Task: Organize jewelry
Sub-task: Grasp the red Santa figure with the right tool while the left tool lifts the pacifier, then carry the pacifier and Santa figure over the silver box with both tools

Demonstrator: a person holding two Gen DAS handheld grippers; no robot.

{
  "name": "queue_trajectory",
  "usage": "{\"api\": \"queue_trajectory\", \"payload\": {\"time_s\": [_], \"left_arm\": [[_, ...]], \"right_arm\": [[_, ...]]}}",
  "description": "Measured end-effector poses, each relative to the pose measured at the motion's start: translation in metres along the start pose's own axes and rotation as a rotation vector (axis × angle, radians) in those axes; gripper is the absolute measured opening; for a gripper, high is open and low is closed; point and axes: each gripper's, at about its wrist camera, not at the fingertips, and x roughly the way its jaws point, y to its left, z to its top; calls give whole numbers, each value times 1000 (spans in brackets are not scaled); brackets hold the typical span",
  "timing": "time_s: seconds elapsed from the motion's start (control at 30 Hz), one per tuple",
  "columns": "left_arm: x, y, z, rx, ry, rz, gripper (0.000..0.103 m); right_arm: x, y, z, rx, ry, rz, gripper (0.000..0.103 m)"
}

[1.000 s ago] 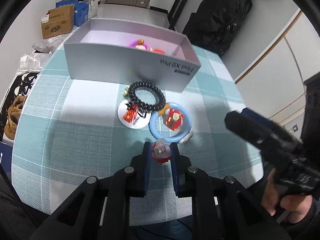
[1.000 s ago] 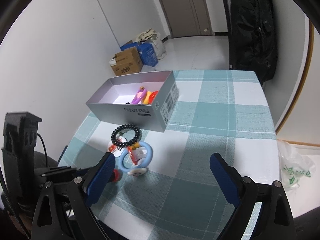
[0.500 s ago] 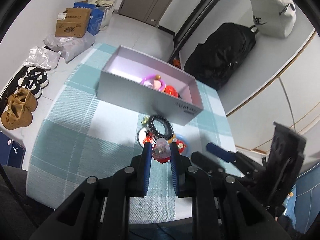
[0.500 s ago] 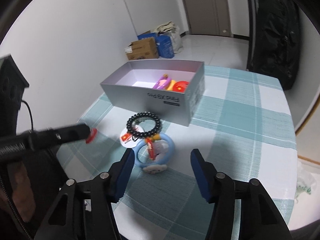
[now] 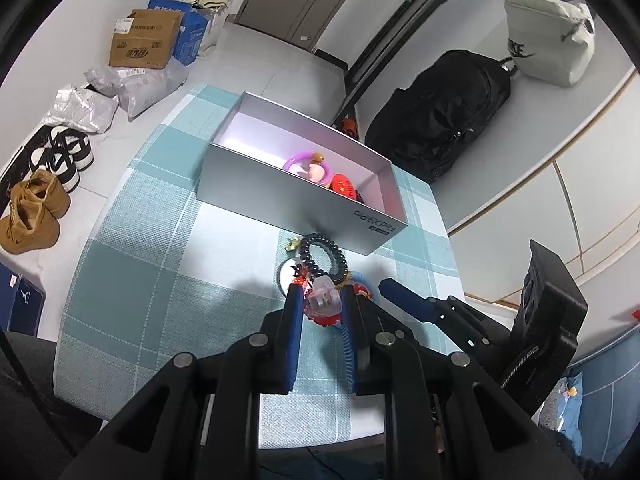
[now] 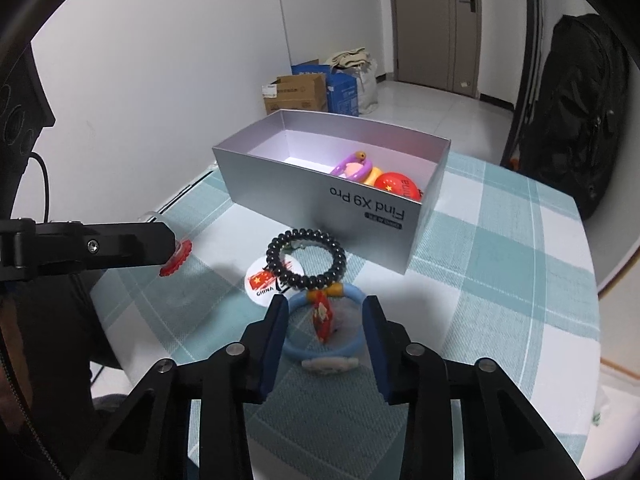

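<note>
Blue ring [image 6: 324, 326] flat on checked cloth between closing right tongs [image 6: 326, 320], left tongs [image 5: 319, 305] clamped on red-and-clear charm [image 5: 323, 304]

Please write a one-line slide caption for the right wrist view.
Right tongs closing around the blue ring while left tongs hold a red trinket.
</note>
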Motion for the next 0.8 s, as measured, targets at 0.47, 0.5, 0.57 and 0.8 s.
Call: {"api": "queue_trajectory", "payload": {"time_s": [0.47, 0.5, 0.57, 0.8], "left_arm": [[2, 3, 3, -14, 5, 0, 13], [3, 5, 3, -19, 5, 2, 13], [3, 6, 3, -24, 6, 3, 13], [3, 7, 6, -23, -1, 15, 13]], "right_arm": [[14, 5, -1, -63, 37, -28, 17], [13, 5, -1, -66, 33, -33, 17], [12, 5, 0, -65, 24, -35, 17], [3, -1, 4, -22, -4, -6, 17]]}}
